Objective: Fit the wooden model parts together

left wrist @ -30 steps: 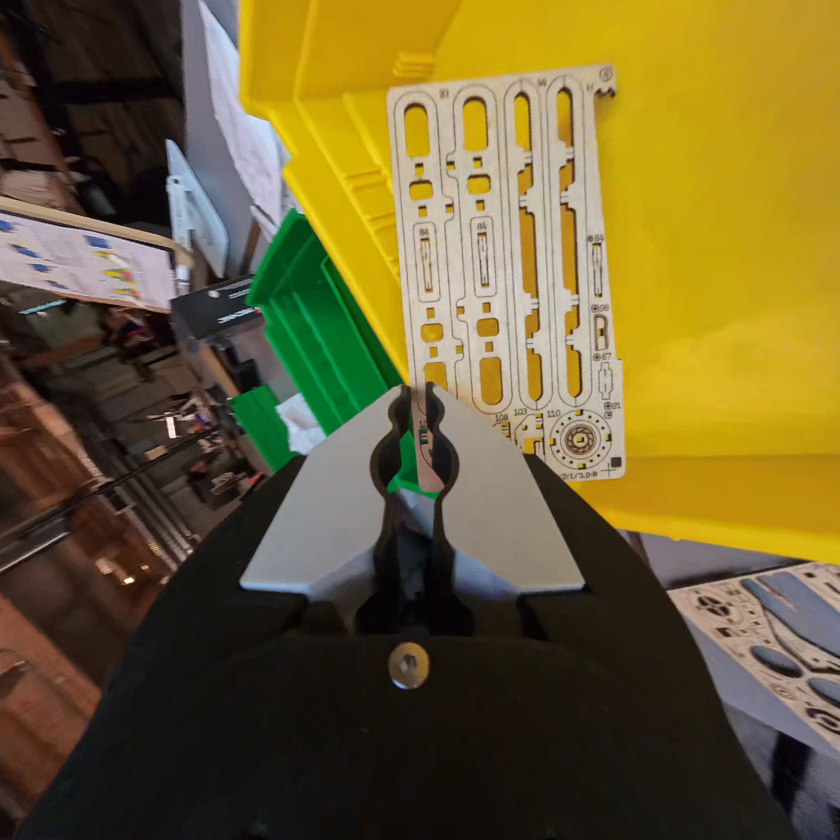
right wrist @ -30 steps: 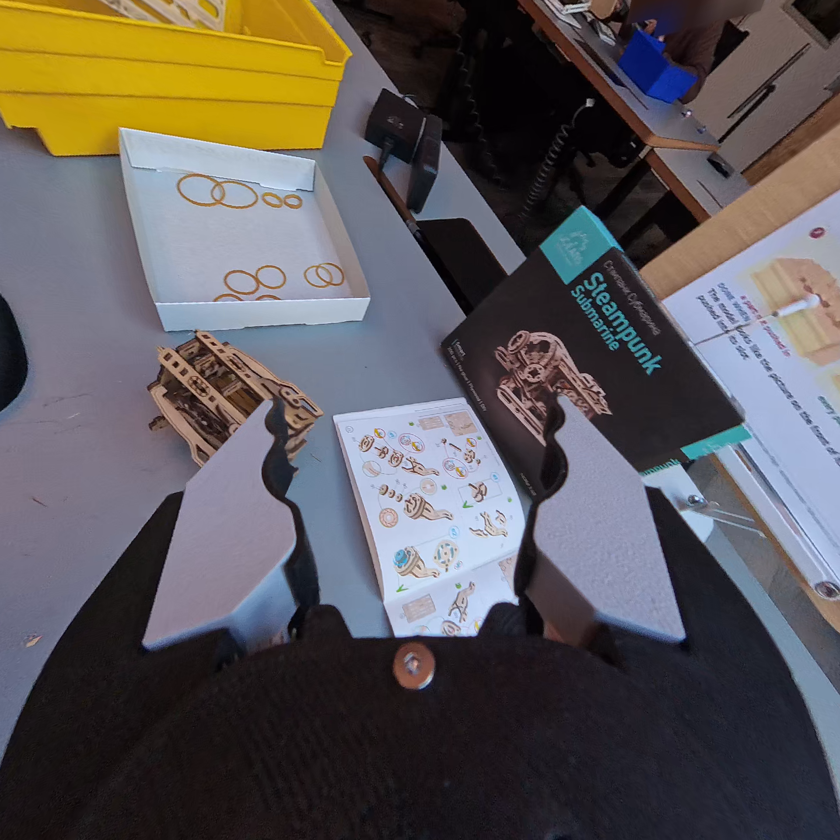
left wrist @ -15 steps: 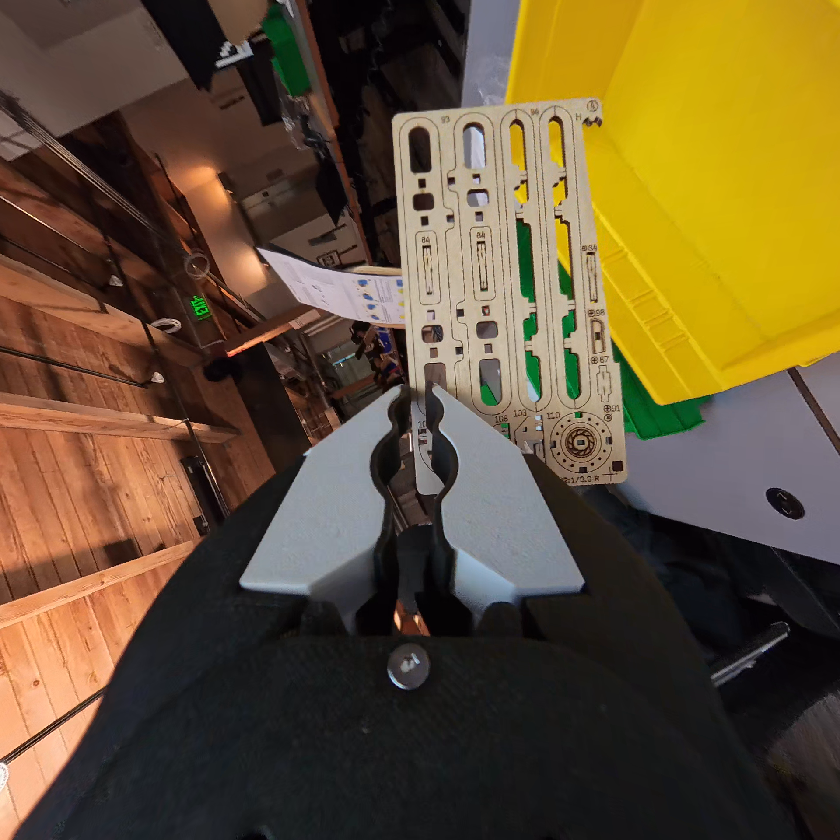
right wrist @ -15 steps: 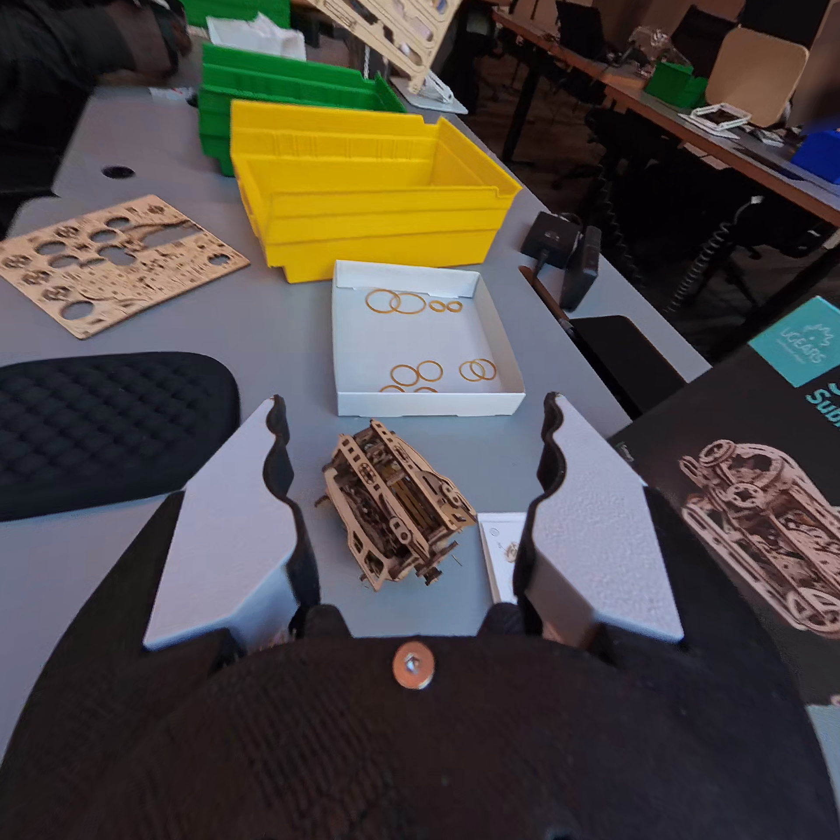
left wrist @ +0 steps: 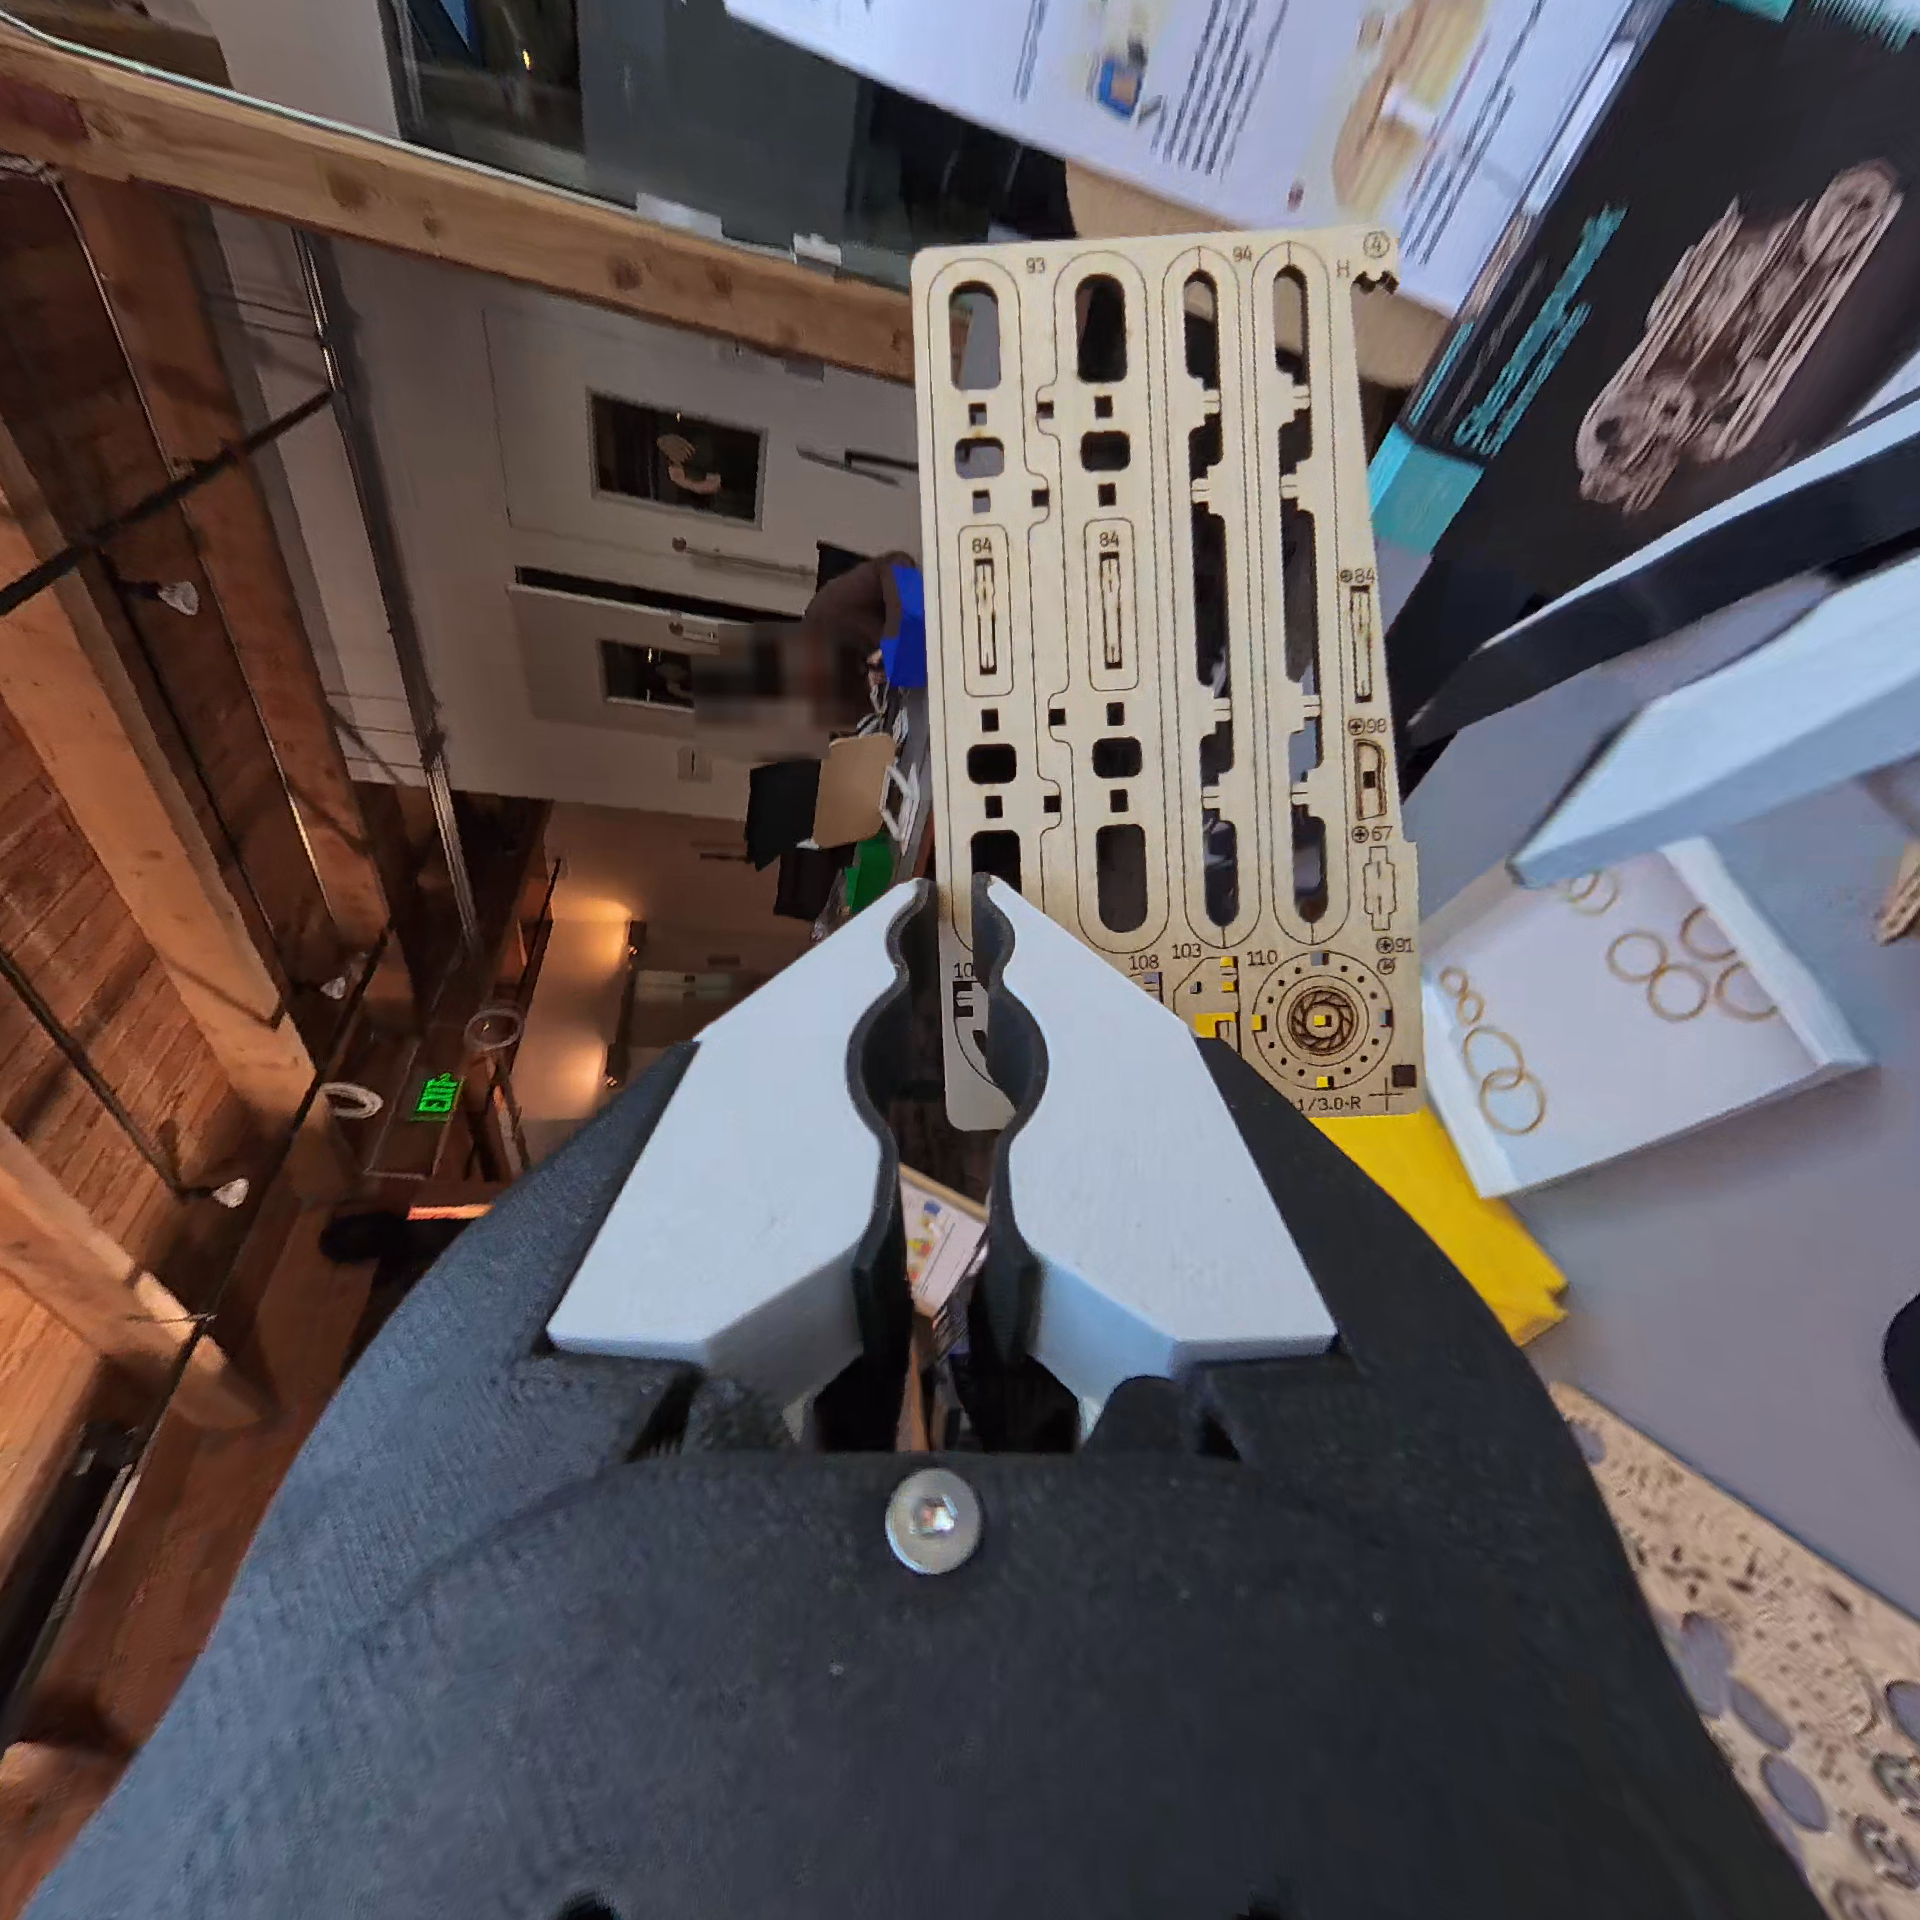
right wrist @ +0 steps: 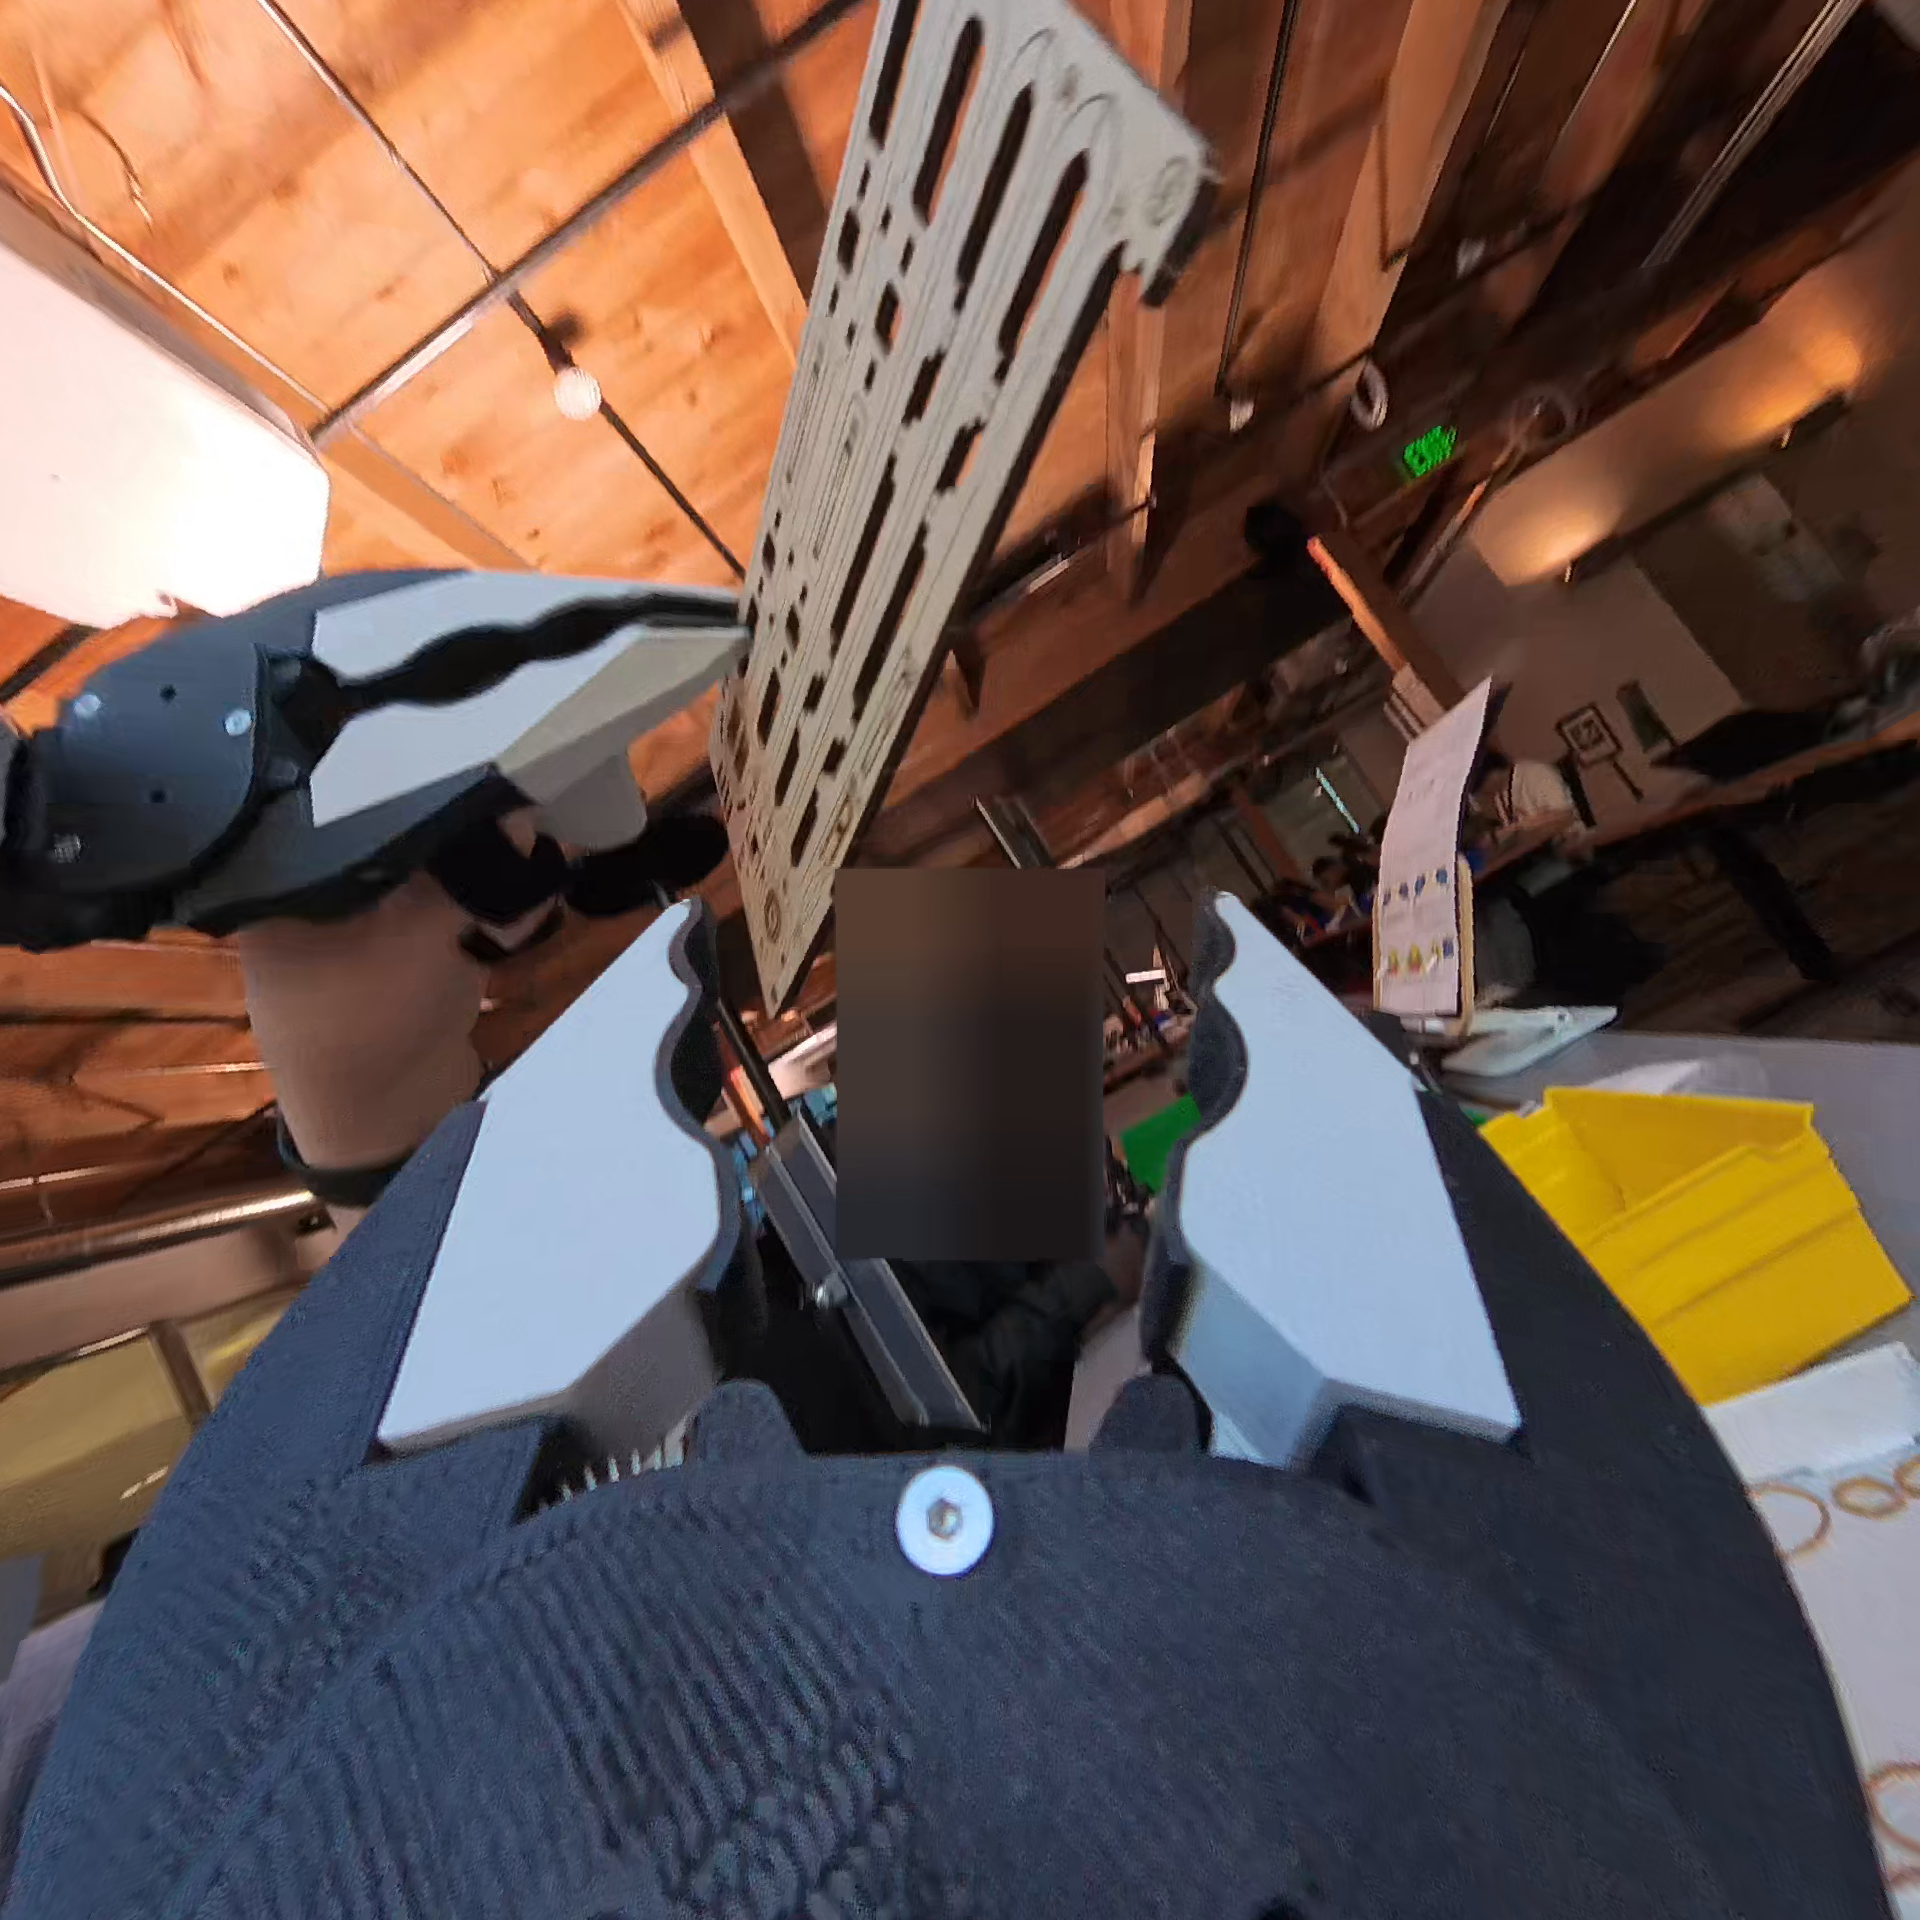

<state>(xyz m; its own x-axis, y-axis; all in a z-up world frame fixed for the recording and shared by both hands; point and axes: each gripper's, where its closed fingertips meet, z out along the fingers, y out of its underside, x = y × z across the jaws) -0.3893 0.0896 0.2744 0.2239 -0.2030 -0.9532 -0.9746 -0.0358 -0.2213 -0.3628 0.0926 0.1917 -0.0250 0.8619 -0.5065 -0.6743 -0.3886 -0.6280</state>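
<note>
I hold one laser-cut wooden parts sheet (left wrist: 1153, 665) by its lower left corner in my left gripper (left wrist: 956, 894), whose two fingers are pinched tight on that corner, the sheet standing upright straight ahead of them and lifted clear of the table (left wrist: 1683, 1299). In the right wrist view the same sheet (right wrist: 935, 436) hangs above and just ahead of my right gripper (right wrist: 961, 914), which is spread wide with nothing between its fingers; the left gripper (right wrist: 717, 623) enters there from the left. I judge the task to be at an early stage of this step: several long slots in the sheet are already empty, so some parts appear to be out, while the round gear piece and a few small pieces near my left fingers remain seated; no loose part is in either tool, and no fitting is under way. What is left, in my judgement, is to press a piece free and join it to a model that neither view shows. Counted from largest to smallest: one table, one yellow bin (right wrist: 1704, 1216) to the right of my right gripper, one dark kit box (left wrist: 1683, 312) beyond the sheet, one held sheet, one second sheet (left wrist: 1766, 1662) lying flat at my lower right, one white tray (left wrist: 1808, 1049) to the right, and in it roughly seven or eight small brown rings (left wrist: 1507, 1081).
</note>
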